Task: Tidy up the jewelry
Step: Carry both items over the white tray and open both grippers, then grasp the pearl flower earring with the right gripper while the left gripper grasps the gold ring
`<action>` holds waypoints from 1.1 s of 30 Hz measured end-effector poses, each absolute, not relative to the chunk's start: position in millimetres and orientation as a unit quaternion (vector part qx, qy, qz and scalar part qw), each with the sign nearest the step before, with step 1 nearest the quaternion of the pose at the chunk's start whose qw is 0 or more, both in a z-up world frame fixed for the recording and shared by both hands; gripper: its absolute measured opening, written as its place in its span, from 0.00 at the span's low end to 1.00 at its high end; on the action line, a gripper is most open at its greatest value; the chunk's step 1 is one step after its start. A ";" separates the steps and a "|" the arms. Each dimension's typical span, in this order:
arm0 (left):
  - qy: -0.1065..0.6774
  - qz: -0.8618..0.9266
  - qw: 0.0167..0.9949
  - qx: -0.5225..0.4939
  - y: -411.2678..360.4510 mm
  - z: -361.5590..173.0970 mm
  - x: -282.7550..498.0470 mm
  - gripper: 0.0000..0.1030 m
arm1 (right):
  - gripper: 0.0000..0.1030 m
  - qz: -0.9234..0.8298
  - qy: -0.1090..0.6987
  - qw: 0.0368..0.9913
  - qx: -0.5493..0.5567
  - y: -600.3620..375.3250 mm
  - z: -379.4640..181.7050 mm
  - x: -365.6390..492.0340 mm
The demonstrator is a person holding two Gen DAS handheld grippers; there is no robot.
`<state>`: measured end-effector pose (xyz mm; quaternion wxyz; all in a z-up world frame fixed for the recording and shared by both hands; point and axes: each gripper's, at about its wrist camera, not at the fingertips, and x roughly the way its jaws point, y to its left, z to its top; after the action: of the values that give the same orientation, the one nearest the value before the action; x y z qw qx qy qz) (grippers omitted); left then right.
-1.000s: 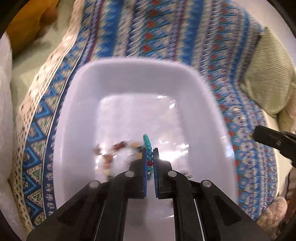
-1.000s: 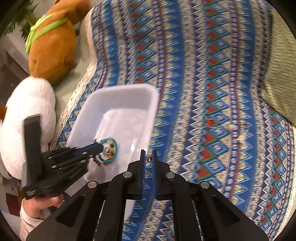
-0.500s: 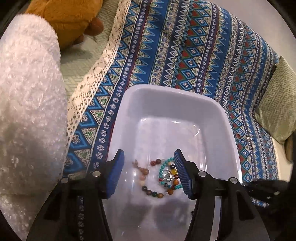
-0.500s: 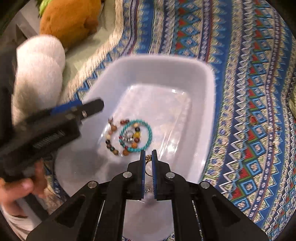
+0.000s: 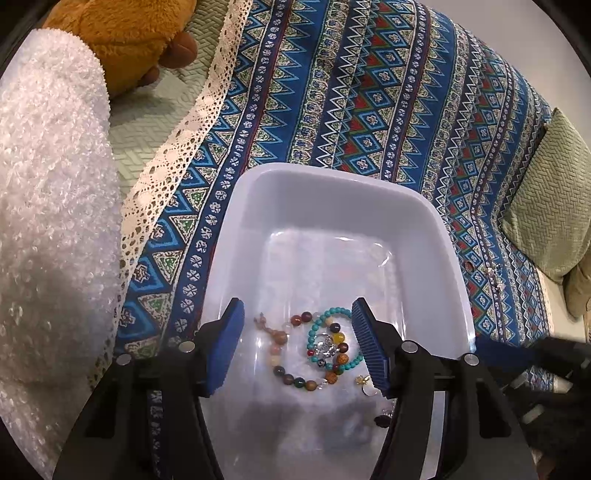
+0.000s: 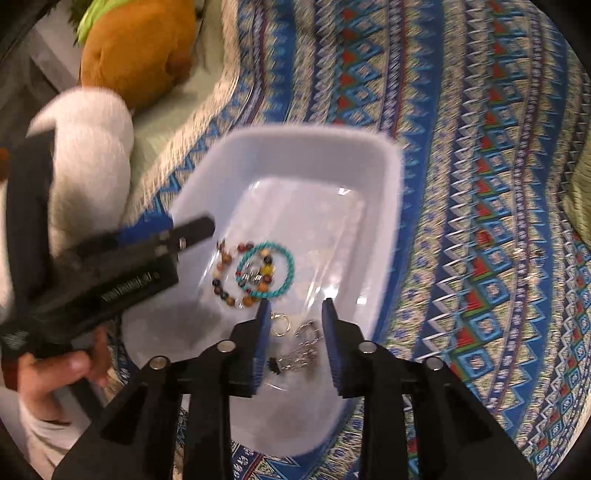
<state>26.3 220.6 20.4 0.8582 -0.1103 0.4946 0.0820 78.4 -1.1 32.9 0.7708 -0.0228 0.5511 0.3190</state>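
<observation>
The left tongs [image 5: 297,345] hang spread wide above the near half of a white rectangular plastic tray [image 5: 258,206], holding nothing, their blue ribbed pads [image 5: 227,350] standing either side of the jewelry on the tray floor. Between those pads lies a turquoise bead bracelet [image 5: 314,330] with a small silver charm [image 5: 325,347] inside its ring, and it overlaps a bracelet of mixed brown, red and amber round beads [image 5: 286,374] that curls to its left and near side. Just near the right pad sits a small gold ring-shaped piece [image 5: 364,380]. From the right wrist view, the right tongs [image 6: 295,314] are also spread and empty over the tray's near end; a tangle of silver chain and clasp pieces [image 6: 303,347] lies on the tray floor directly between its fingers, with the gold ring just inside the left pad. The turquoise bracelet and the mixed bead bracelet lie a little farther in, just beyond the tips of these tongs and to the left. The left tongs' black body [image 6: 110,280] enters from the left, held in a bare hand [image 6: 62,373]; white lettering runs along its side, too blurred to read. The tray rests on a blue, red and cream patterned cloth with a lace edge [image 5: 369,92]. To the far left are a white fluffy plush [image 5: 48,184] and an orange-brown plush toy [image 5: 122,33]; a green textured cushion [image 5: 550,192] lies at the right.
</observation>
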 end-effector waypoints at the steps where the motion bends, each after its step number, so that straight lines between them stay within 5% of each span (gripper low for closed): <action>1: 0.494 0.079 0.859 -0.110 219.4 20.7 26.1 0.56 | 0.30 0.311 0.547 0.777 -0.019 -11.3 39.0 84.2; 2: 0.493 0.073 0.859 -0.113 218.3 21.3 26.0 0.56 | 0.32 0.296 0.539 0.788 -0.014 -27.2 45.5 94.5; 4: 0.491 0.056 0.860 -0.125 215.2 22.4 26.7 0.56 | 0.58 0.257 0.528 0.809 -0.015 -54.8 50.7 111.9; 5: 0.490 0.044 0.860 -0.133 213.6 23.2 27.3 0.57 | 0.63 0.224 0.520 0.824 -0.023 -73.7 50.8 123.3; 16: 0.496 -0.002 0.857 -0.141 181.4 21.4 31.3 0.66 | 0.65 0.101 0.577 0.811 -0.003 -146.7 -39.8 188.0; 27: 0.502 -0.029 0.859 -0.095 147.8 19.0 30.3 0.69 | 0.38 0.081 0.582 0.809 -0.020 -142.0 -78.3 201.0; 30: 0.507 -0.035 0.856 -0.094 138.4 17.4 34.3 0.69 | 0.21 0.080 0.576 0.813 -0.028 -137.6 -82.8 203.5; 33: 0.507 -0.043 0.856 -0.089 121.8 21.2 42.2 0.69 | 0.21 0.081 0.577 0.812 -0.022 -132.2 -86.8 206.5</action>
<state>42.2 121.8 21.2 0.8559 -0.0894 0.5075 -0.0428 206.5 -132.2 -86.8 0.8124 -0.0225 0.5770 0.0813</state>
